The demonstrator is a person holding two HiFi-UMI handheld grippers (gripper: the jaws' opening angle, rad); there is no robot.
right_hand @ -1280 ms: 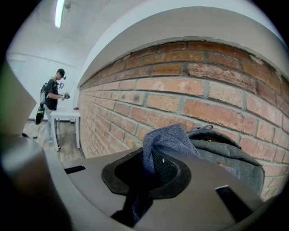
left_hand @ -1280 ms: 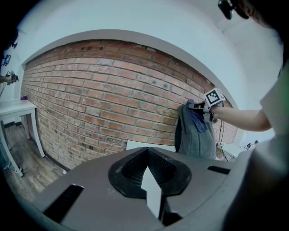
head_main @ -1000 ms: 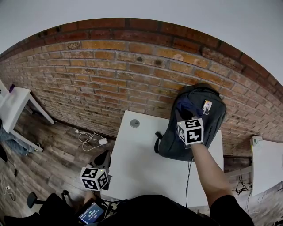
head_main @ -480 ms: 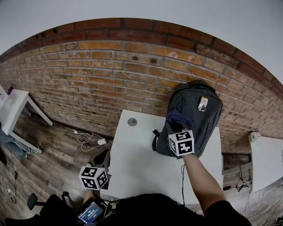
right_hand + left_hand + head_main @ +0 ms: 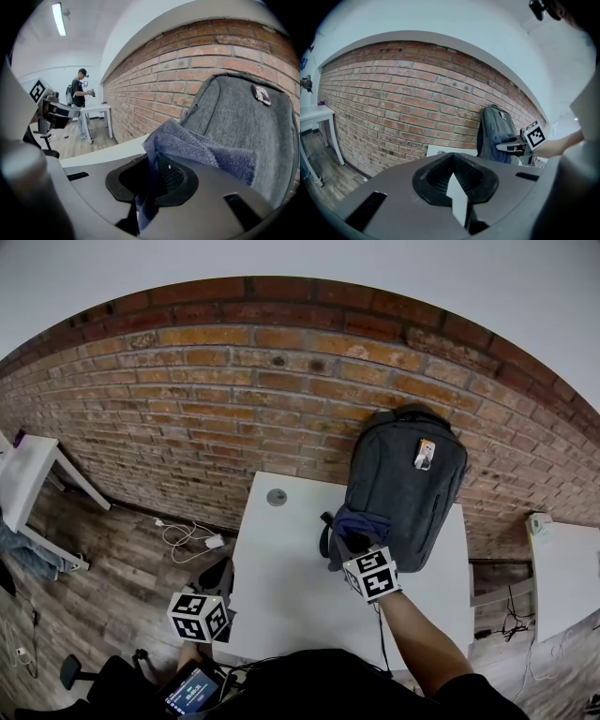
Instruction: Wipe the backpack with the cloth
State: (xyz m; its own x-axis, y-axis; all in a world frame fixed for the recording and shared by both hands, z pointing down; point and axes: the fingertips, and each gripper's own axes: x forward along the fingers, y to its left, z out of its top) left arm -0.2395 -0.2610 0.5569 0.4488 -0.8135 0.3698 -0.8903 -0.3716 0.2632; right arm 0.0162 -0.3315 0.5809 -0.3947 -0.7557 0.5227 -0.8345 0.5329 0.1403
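Grey fabric fills most of my right gripper view: the backpack (image 5: 243, 117) stands upright at the far right of the white surface (image 5: 281, 568), its back against the brick wall (image 5: 234, 399). My right gripper (image 5: 356, 542) is clamped on the blue cloth (image 5: 361, 521), with one fold pinched between the jaws and the rest bunched up ahead of them. That bunch presses on the lower left of the backpack's front, close to its bottom edge and just above the surface.

I judge the wiping to be under way, with the cloth low on the front. Nothing shows which areas are already clean. The upper front around the small tag (image 5: 425, 454) and the right side lie away from the cloth and look like what is left.

My left gripper (image 5: 458, 206) has its jaws together on nothing. It hangs low at the near left, off the surface's edge and well apart from the backpack.
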